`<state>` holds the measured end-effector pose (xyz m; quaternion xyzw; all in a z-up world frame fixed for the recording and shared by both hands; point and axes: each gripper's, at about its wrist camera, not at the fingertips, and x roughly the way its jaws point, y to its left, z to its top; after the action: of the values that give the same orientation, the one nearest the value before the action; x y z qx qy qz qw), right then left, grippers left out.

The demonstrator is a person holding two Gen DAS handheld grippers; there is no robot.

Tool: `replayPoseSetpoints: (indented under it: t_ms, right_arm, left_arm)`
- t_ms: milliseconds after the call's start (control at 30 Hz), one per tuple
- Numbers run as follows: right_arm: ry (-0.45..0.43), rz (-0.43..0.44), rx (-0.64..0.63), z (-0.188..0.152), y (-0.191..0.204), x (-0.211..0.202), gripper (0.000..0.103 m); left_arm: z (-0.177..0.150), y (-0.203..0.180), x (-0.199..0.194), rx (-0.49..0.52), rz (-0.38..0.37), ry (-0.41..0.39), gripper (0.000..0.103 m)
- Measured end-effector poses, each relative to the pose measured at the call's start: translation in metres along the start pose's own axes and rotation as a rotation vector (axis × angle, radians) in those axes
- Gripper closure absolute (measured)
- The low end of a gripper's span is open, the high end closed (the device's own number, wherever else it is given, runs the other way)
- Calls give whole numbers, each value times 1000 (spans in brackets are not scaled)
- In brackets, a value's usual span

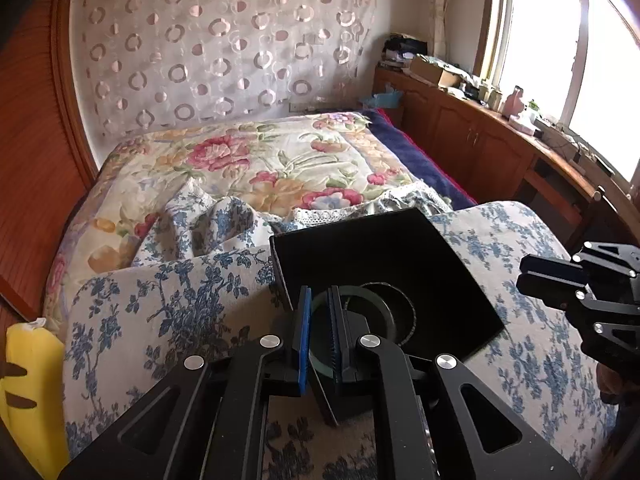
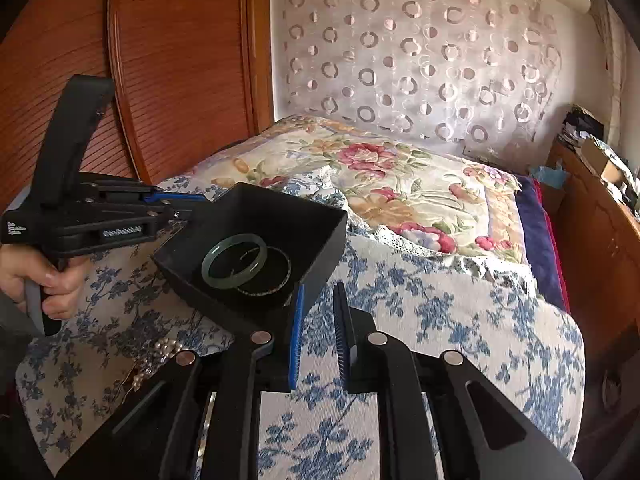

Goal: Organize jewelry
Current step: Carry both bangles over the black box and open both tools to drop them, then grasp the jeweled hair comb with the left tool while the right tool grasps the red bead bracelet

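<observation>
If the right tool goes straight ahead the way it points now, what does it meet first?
Probably only the blue-flowered cloth. The right tool is open with nothing between its fingers. The black box lies just left of that line, so the left finger might graze its corner; depth is unclear.

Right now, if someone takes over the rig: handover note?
Left claw: closed on the near wall of the black box, steadying it on the blue-floral cloth.
Right claw: open, empty, just right of the box.
Done: green bangle and thin dark bangle lie inside the box, overlapping.
Left: pearl piece is on the cloth outside the box, near the left claw's side; it likely goes in next.
</observation>
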<state>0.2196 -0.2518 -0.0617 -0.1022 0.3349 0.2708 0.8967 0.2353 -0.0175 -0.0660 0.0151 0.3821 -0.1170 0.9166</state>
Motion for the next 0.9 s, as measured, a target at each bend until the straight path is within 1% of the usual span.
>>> replayPoseSetpoints:
  t_ms: [33,100,133,167,333,467,633,833,867,900]
  right_arm:
    - [-1,0,5,-1,1,-2,87]
    - [-7,5,20,-9,3,-10,87]
    - [-7,7,25,-11,4,-12,87]
    - [-8,9,30,-14,6,-15,87]
    - [-14,2,46,-31,16,-28,87]
    - [-25,9,84,-48,23,-41,87]
    - [-28,7,114,-71,36,-53,87]
    - [-18,-5,140,-98,44,-64,87]
    - [-17,-3,147,-102,46,-67,86]
    - [-20,-7,151,-107,47,-70,81]
  left_arm:
    - [-3,-2,-6,5,2,-7,95]
    - [-9,-6,-15,12,-2,-16,91]
    - [-14,-8,-20,14,-8,-21,86]
    - [-19,-10,-25,17,-13,-24,85]
    - [-43,-21,-45,25,-29,-28,85]
    - [-58,-30,-58,34,-30,-30,84]
    - [-79,-39,-63,35,-45,-14,83]
    - [-93,-49,-68,27,-58,-1,81]
    - [-94,-50,-68,28,-56,1,79]
    - [-97,-52,-68,29,-55,3,77]
